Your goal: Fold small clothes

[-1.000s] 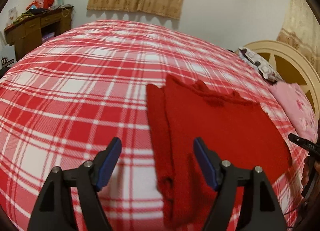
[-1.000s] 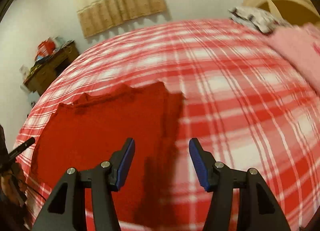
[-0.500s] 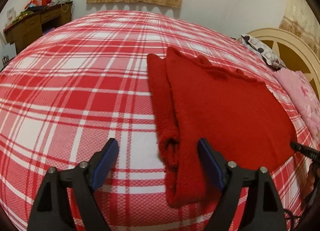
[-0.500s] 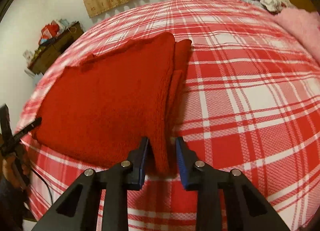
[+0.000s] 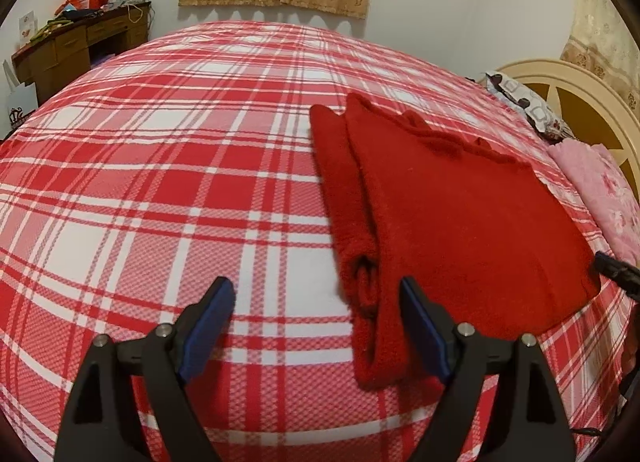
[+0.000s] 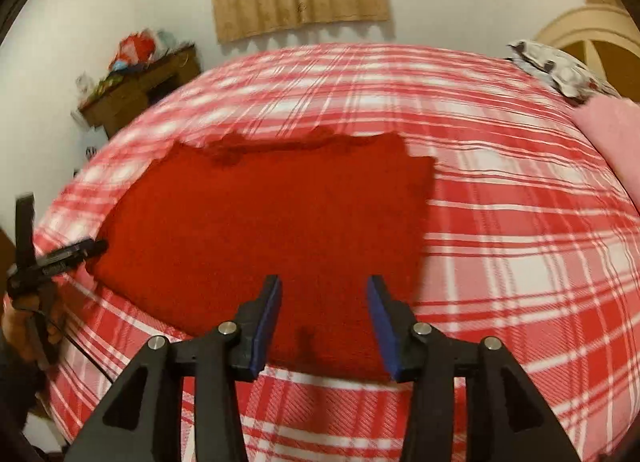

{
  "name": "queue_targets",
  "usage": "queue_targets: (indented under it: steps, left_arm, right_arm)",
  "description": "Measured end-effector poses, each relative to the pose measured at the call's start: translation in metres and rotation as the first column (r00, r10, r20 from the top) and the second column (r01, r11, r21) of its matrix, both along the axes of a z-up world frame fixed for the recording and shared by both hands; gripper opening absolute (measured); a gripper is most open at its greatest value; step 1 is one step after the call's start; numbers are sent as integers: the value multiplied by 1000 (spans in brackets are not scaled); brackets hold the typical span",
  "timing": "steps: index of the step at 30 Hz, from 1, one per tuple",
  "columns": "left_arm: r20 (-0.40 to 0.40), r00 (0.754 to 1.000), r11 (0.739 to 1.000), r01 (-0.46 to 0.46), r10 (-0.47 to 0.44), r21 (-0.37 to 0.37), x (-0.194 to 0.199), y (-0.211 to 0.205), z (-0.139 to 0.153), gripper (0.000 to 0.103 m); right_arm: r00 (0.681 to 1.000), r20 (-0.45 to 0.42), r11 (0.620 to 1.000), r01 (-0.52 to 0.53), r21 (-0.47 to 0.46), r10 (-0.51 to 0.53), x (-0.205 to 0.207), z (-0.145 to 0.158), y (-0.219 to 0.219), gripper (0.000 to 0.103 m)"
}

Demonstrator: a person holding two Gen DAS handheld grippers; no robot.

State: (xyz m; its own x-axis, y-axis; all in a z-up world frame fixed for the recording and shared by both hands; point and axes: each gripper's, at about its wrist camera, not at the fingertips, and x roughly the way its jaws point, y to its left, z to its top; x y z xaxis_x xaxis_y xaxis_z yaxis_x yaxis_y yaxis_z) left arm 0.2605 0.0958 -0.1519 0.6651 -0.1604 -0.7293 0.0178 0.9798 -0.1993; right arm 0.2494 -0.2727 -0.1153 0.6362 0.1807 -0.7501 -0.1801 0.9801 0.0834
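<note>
A red knitted sweater (image 5: 460, 213) lies flat on the red-and-white plaid bed (image 5: 160, 189), with one sleeve folded in along its left edge (image 5: 344, 197). My left gripper (image 5: 316, 294) stands open low over the bed, its right finger beside the sleeve's cuff end. In the right wrist view the sweater (image 6: 272, 213) spreads ahead. My right gripper (image 6: 323, 288) hovers over the near hem with its jaws opening; cloth lies under the gap and the pads do not press on it. The left gripper (image 6: 60, 258) shows at the sweater's far left corner.
A pink pillow (image 5: 608, 197) and a patterned pillow (image 5: 528, 105) lie by the cream headboard (image 5: 580, 101) on the right. A cluttered wooden desk (image 5: 72, 45) stands at the back left wall. A hand (image 6: 24, 326) holds the left gripper's handle.
The right gripper's jaws, nearly shut around the sweater's folded right edge half a second ago, have spread, and it has swung left over the hem. The left gripper's jaws widened slightly.
</note>
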Motion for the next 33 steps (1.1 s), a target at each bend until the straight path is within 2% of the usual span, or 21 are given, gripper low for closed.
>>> queue_targets:
  steps: [3, 8, 10, 13, 17, 23, 27, 29, 33]
  left_arm:
    - [-2, 1000, 1000, 9, -9, 25, -2, -2, 0, 88]
    - [-3, 1000, 999, 15, -15, 33, -5, 1, 1, 90]
    - [-2, 1000, 999, 10, -10, 41, -6, 3, 2, 94]
    - [5, 1000, 999, 7, -7, 42, -8, 4, 2, 94]
    - [8, 1000, 999, 8, -9, 40, -8, 5, 2, 94]
    - [6, 1000, 997, 13, -14, 81, -9, 4, 2, 95]
    - [11, 1000, 995, 15, -16, 96, -10, 4, 5, 95]
    - [14, 1000, 994, 21, -22, 103, -11, 3, 7, 95]
    - [24, 999, 994, 31, -33, 106, -13, 9, 12, 95]
  right_arm:
    - [997, -81, 1000, 19, 11, -18, 14, -24, -3, 46]
    - [998, -70, 999, 4, -37, -7, 11, -23, 2, 46]
    - [997, -76, 999, 1, -47, -5, 13, -24, 3, 46]
    - [997, -77, 997, -16, -70, 11, 14, -28, 8, 50]
    - [1000, -28, 993, -11, -113, 8, 3, -30, 15, 54]
    - [999, -28, 994, 20, -104, -24, 1, -19, 23, 54]
    - [999, -9, 989, 30, -143, -32, 3, -12, 37, 54]
    - [1000, 13, 988, 17, -154, -15, 1, -7, 47, 54]
    - [994, 54, 983, -89, -159, 99, -6, 1, 82, 54]
